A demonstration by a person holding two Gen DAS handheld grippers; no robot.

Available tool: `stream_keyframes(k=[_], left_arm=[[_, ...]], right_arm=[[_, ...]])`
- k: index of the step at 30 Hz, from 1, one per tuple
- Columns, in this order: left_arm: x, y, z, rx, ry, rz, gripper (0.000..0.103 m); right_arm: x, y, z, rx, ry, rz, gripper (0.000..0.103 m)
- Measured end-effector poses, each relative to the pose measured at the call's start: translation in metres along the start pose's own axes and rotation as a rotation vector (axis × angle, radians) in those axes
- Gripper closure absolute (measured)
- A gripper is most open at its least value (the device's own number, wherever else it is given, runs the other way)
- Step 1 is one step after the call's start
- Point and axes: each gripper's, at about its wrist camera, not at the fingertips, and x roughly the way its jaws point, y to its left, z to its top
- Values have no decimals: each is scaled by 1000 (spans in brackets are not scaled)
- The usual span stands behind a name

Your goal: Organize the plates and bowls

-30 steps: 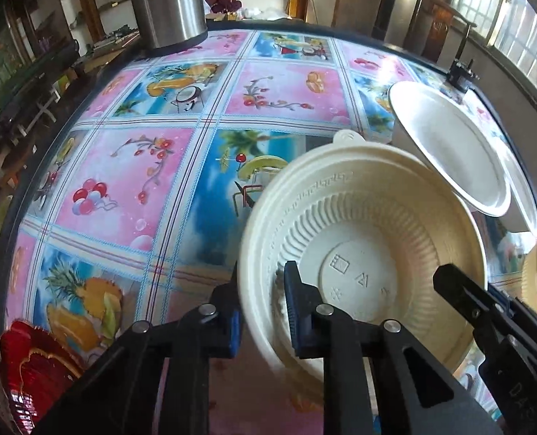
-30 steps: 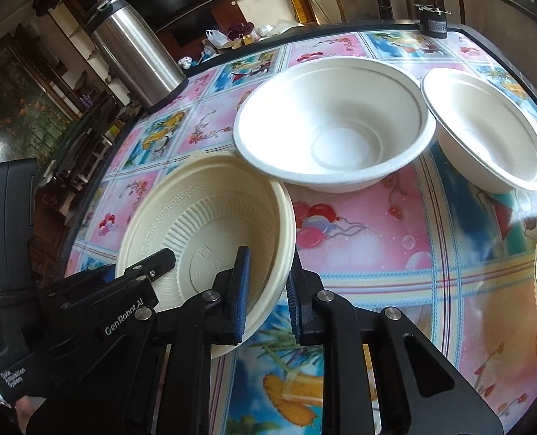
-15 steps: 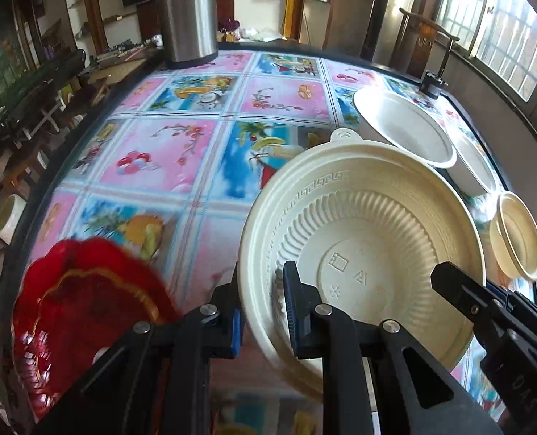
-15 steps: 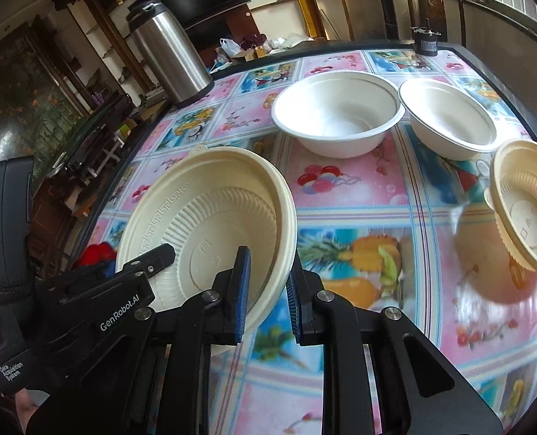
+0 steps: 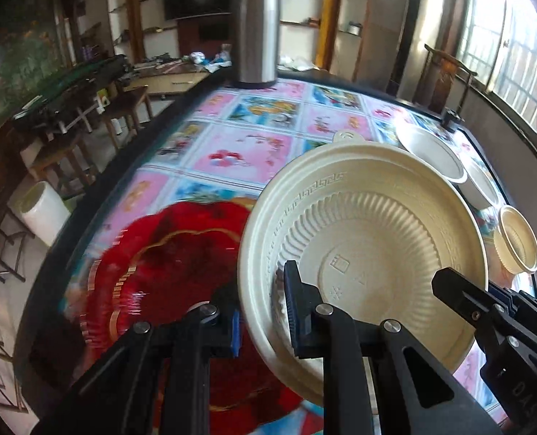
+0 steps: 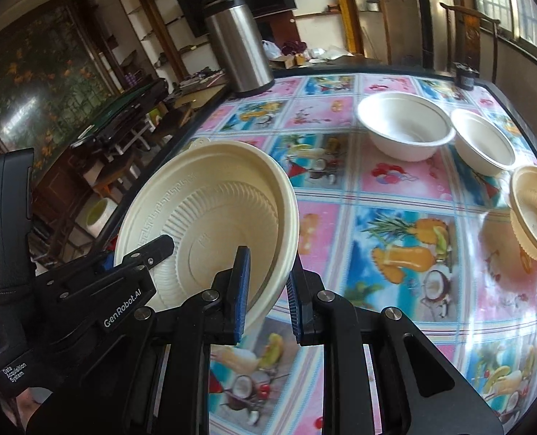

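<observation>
The cream bowl [image 5: 362, 253], a wide, shallow dish of pale moulded plastic with a ribbed inner wall, a key-pattern band under its lip and a small tab at twelve o'clock on the rim, hangs tilted above the table, pinched on opposite sides by both claws. The left gripper [image 5: 261, 320] is drawn narrow on the rim at about seven o'clock of the bowl in its own view, one blue-padded finger inside and one outside the wall. The right gripper [image 6: 268, 290] is likewise narrow, clamped on the rim at five o'clock of the bowl as its camera sees it; in the left view its black fingers enter from four o'clock. The bowl holds nothing. Beneath it in the left view, at eight o'clock, lies a red plate [image 5: 167, 272] with a scalloped edge and gold trim, glossy and blurred. On the table [image 6: 377, 188], covered by a shiny cloth of pink and blue fruit-print squares, two white bowls [image 6: 406, 127] [image 6: 484, 143] stand close together at one o'clock, smooth, matt and empty. At three o'clock a small cream bowl [image 6: 536, 214] with a fluted wall stands apart from them, apparently empty. A tall steel flask [image 6: 237, 54] stands upright at the far table edge, at eleven o'clock.
</observation>
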Motion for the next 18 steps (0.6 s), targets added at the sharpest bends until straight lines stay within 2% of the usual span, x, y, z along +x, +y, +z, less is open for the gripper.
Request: stream_keyframes(k=[5, 18], left_arm=[[-4, 24, -4, -28, -6, 20, 85], [-3, 55, -14, -59, -22, 58, 85]], right_arm=[[6, 27, -4, -40, 13, 20, 84], [22, 65, -11, -99, 47, 38, 84]])
